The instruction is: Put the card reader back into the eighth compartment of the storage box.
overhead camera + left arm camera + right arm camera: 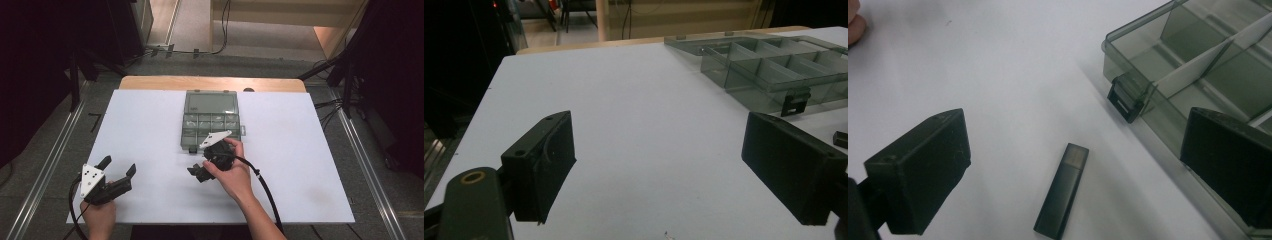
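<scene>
Jaws of the right tool [1068,175] gape, nothing gripped, over a slim dark stick [1062,196] beside a smoky divided box [1193,75].

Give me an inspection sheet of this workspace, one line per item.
Surface: white board on a wooden table.
Job's things: clear compartment box, lid open, compartments look empty; small dark stick flat on the board beside its latch.
Clutter: nothing seen.
Grippers: left gripper open, holding nothing; right gripper open above the stick.
Cables: one trails from each gripper; right cable crosses the board.
Surroundings: floor rails, loose floor cables.
</scene>
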A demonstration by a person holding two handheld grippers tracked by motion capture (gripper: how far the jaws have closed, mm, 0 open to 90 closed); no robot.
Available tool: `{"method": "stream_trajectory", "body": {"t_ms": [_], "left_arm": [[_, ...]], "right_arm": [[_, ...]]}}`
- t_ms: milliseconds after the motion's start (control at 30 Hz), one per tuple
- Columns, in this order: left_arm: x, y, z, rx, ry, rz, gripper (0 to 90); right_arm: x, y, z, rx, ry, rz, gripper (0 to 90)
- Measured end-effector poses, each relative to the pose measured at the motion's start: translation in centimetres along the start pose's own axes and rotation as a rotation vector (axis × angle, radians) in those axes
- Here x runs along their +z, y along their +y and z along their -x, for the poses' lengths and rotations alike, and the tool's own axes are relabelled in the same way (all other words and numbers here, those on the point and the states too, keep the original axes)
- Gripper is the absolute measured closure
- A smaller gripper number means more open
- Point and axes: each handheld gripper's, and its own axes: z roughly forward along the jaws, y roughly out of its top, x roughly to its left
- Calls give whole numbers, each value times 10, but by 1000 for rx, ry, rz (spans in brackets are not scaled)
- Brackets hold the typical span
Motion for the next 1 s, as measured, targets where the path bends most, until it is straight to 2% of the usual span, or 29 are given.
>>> {"method": "stream_trajectory", "body": {"t_ms": [467,500,533,767,900,1000], "left_arm": [[1,0,1,6,-3,-6,142],[0,0,1,7,-3,-8,142],[0,0,1,9,-2,-10,142],[0,0,1,9,-3,-10,142],[1,0,1,5,-4,-12,142],[1,0,1,5,-4,-11,142]], "right_arm": [[16,-10,-4,21,15,-66,0],[17,-11,-5,25,15,-70,29],[18,-13,-6,34,-30,-66,197],[24,-17,-8,42,-33,-105,197],[27,-18,-9,46,-34,-117,266],[29,-19,-10,57,-48,-136,366]]}}
